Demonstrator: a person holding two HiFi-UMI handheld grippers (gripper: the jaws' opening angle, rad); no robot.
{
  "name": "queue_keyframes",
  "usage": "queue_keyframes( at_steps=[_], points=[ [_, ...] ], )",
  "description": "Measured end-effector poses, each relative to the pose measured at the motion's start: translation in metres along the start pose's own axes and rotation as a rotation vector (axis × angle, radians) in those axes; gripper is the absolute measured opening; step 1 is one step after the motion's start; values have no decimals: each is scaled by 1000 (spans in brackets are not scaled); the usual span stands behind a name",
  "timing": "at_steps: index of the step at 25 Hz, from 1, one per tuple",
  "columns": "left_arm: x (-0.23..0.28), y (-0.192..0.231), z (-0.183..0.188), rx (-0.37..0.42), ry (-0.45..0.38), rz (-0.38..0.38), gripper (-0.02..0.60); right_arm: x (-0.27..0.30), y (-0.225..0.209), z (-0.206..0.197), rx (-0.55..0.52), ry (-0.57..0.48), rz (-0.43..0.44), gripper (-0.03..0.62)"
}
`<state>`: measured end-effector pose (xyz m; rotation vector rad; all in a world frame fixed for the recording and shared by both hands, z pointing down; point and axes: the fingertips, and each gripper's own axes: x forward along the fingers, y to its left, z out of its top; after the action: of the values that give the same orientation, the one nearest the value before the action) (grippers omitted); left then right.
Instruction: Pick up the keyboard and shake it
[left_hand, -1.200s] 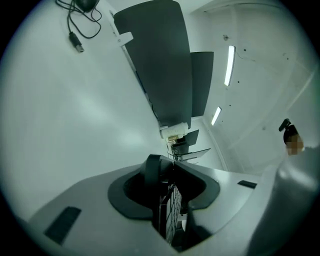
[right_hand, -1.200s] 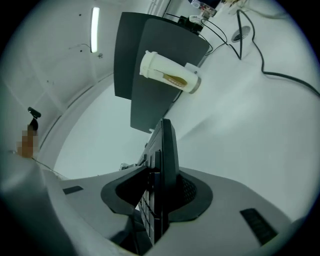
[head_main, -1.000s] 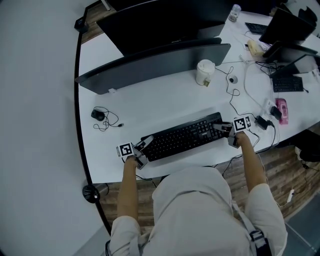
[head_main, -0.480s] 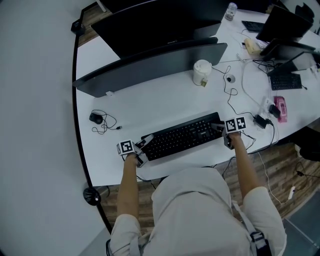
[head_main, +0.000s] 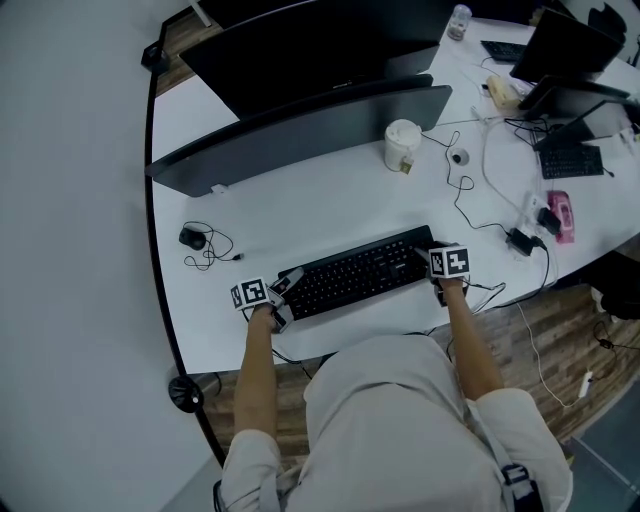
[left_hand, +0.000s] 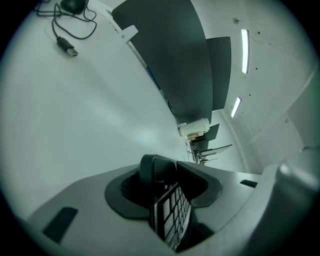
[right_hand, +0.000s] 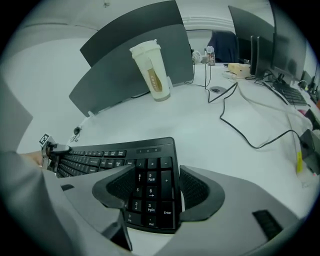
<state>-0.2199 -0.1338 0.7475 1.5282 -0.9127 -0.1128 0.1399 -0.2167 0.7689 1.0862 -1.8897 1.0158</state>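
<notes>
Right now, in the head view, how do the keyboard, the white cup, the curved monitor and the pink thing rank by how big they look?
1. curved monitor
2. keyboard
3. white cup and pink thing: these look about alike, and the cup stands farther from the camera, so I won't rank them.

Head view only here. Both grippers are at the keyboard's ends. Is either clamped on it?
Observer: Right gripper isn't. The keyboard has its numpad end between the jaws, which are opening and stand wide, with a gap beside the Enter key.
Operator: Left?
Observer: Left gripper has the other end between its jaws, seen edge-on. Those jaws are opening as well, and a dark gap shows on the key side.
Operator: That white thing by the monitor?
Observer: A lidded cup with a brown label, upright in front of the monitor.
</notes>
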Motion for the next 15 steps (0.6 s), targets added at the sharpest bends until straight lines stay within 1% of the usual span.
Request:
queue_keyframes(
  at_steps=[4,8,11,15],
  points=[
    [1,5,9,114,-20,141,238,-1,2,0,11,-44,-17,281],
    [3,5,15,210,-58,239,272,-5,-1,-1,15,-81,-38,281],
    [4,5,18,287,-90,328,299,-6,-5,-2,19,-97,-41,281],
    [4,7,21,347,-131,422,322,-8,-7,-4,26,-111,-57,281]
  ],
)
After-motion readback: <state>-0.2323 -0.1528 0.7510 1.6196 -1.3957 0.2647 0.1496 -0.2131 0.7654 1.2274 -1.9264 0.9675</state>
